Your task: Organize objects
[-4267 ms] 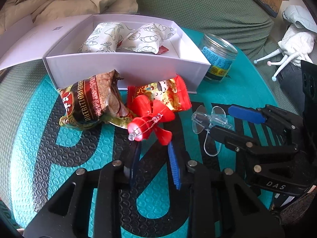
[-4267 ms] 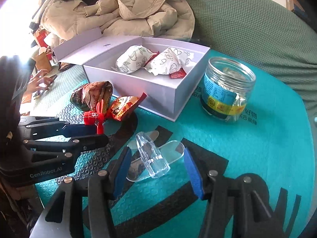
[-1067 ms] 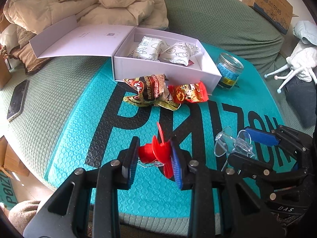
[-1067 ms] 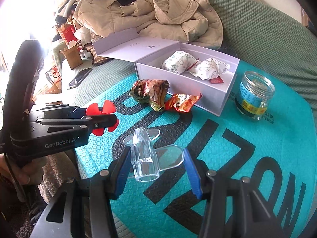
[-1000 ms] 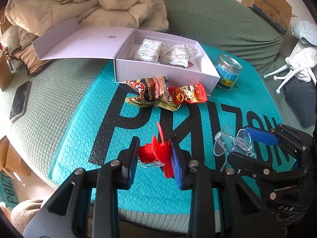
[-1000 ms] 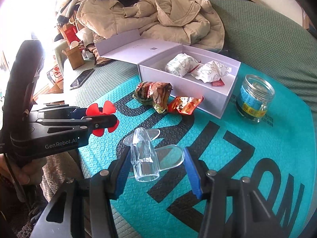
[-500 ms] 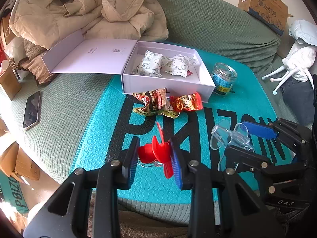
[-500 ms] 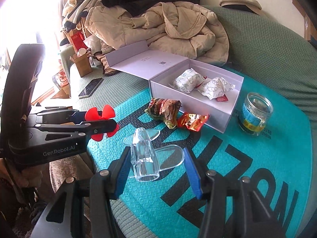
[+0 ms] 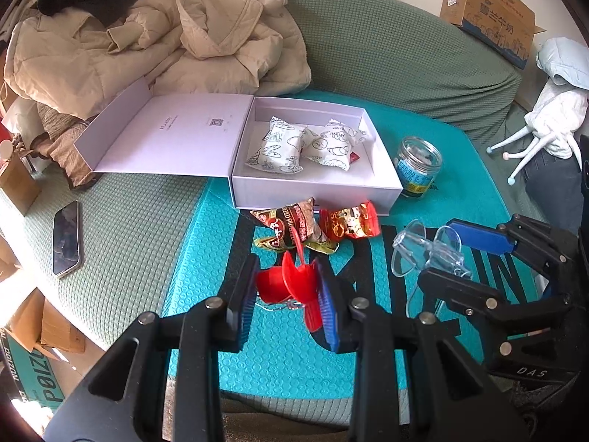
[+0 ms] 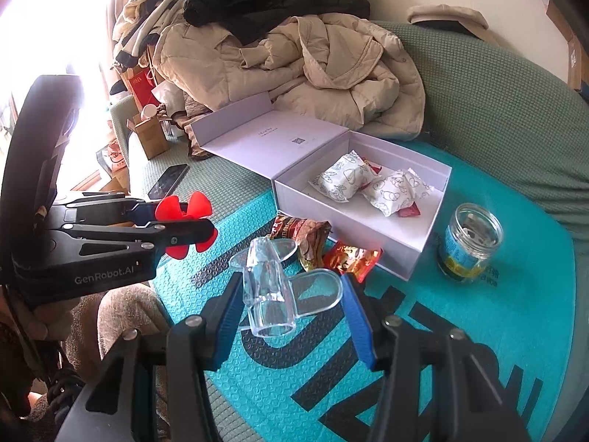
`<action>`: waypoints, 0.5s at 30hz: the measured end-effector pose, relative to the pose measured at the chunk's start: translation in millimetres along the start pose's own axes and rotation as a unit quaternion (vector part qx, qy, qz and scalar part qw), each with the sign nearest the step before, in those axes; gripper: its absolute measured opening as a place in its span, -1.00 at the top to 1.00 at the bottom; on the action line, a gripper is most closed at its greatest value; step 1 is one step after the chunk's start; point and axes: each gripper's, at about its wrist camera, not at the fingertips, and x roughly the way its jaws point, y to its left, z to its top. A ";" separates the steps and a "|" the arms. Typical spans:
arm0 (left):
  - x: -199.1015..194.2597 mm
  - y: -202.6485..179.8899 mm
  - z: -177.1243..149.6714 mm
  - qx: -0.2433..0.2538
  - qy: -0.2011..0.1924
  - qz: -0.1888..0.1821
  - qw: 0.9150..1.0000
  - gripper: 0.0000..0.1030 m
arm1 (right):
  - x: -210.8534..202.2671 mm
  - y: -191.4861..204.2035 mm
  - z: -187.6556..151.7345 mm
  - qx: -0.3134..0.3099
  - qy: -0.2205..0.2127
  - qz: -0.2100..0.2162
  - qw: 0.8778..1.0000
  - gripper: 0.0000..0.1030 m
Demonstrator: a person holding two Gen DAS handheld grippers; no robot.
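Red propeller [image 9: 294, 280] between left gripper [image 9: 287, 294] pads

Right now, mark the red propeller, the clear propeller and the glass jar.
red propeller [image 9: 285, 281]: left wrist view, on its red hub and blades.
clear propeller [image 10: 268, 287]: right wrist view, on its clear hub.
glass jar [image 10: 469, 243]: right wrist view, on its blue-labelled side wall.

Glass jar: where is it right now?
The glass jar stands on the teal mat, right of the open white box in both views, beside the box's right end.
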 end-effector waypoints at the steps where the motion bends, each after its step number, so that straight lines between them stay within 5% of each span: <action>1: 1.6 -0.9 2.5 0.002 0.001 0.001 1.000 0.44 | 0.9 -1.8 2.1 0.000 0.000 0.000 1.000 -0.03; 15: 40.9 -15.0 43.4 0.024 0.022 -0.010 0.999 0.44 | 21.7 -38.2 32.8 0.001 -0.001 -0.008 1.000 -0.03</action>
